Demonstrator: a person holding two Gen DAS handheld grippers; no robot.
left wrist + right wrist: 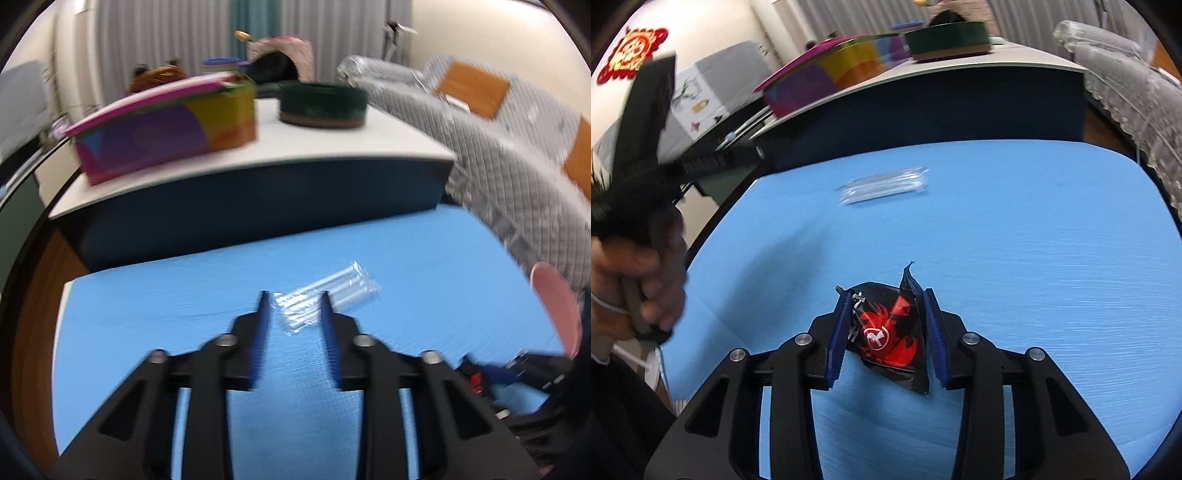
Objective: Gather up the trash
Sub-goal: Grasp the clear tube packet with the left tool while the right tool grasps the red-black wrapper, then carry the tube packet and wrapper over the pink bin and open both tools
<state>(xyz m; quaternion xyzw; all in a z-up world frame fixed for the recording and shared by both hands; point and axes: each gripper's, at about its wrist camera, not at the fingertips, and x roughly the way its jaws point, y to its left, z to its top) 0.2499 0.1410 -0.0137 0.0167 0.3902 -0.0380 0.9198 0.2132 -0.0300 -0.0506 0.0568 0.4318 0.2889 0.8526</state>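
On a bright blue mat (424, 258) we hold two grippers over scraps of trash. In the left wrist view, the left gripper (293, 299) hangs with its blue-padded fingers (262, 314) released and apart; a clear, crinkled plastic wrapper (328, 293) lies flat at the centre of the frame, its near end showing between the fingertips, with no pad seen pressing it. In the right wrist view the same clear wrapper sits in the upper middle, blurred. The right gripper (886, 295) has a black snack wrapper (886, 336) with a red flame emblem and a white mark, crumpled and torn to a point at its top, between its ribbed blue fingers (836, 343) at lower centre. We cannot tell whether the pads grip it. At the left edge, a hand (635, 284) clutches the other gripper's handle.
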